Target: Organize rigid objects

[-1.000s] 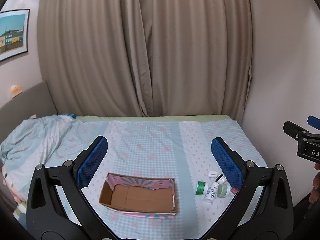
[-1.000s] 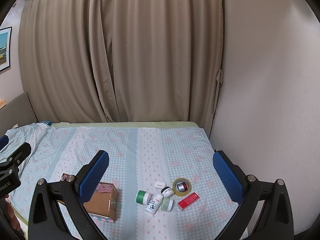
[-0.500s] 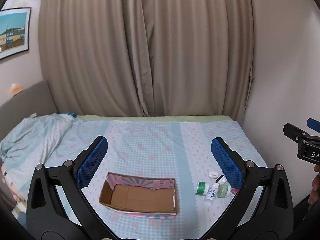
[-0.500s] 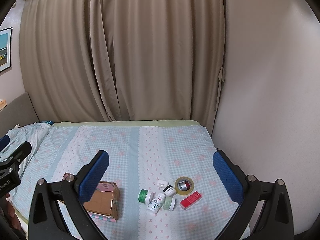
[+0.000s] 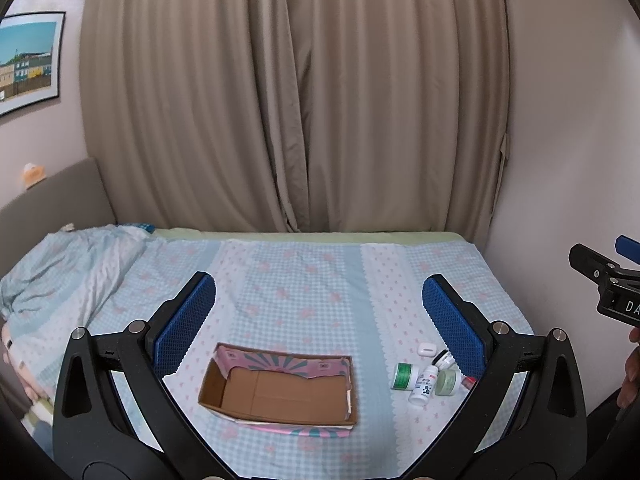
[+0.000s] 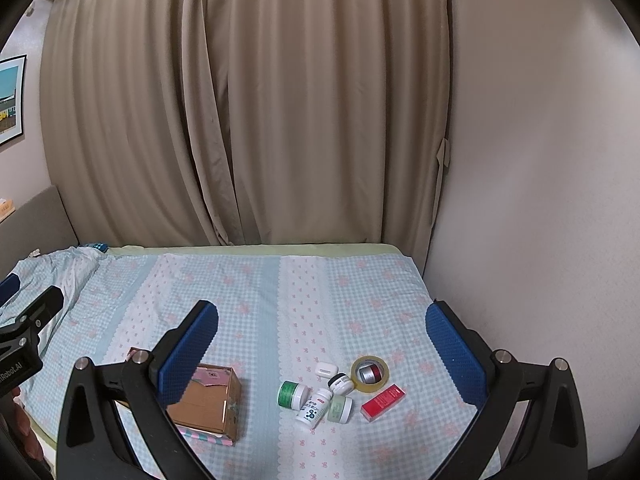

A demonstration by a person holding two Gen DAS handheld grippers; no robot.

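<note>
Both grippers are hovering above the bed with their blue-padded jaws spread wide and holding nothing. Since a second ago very little has changed — the views have only drifted slightly upward, so the items are sitting a touch lower in each view.

The left gripper (image 5: 319,312) is framing the open cardboard box (image 5: 280,390), which is lying just below and between its jaws, empty, its pink patterned flap standing along the far side. Beside the right jaw, partly hidden behind it, the small cluster of items is lying where it was.

The right gripper (image 6: 322,340) is looking down on that cluster below and between its jaws: a green-lidded jar (image 6: 292,394), a white bottle (image 6: 314,408) on its side touching a pale green jar (image 6: 340,409), a small white jar with a dark lid (image 6: 341,383), a white earbud case (image 6: 326,369), a roll of tape (image 6: 370,374) with a red-and-silver object sitting inside its ring, and a red box (image 6: 383,397) just beside it. The cardboard box is partly hidden behind the left jaw here.

Farther off, the checked bedsheet (image 6: 320,292) is stretching to beige curtains (image 6: 280,100) — a rumpled quilt (image 5: 68,268) is lying far to the left.
</note>
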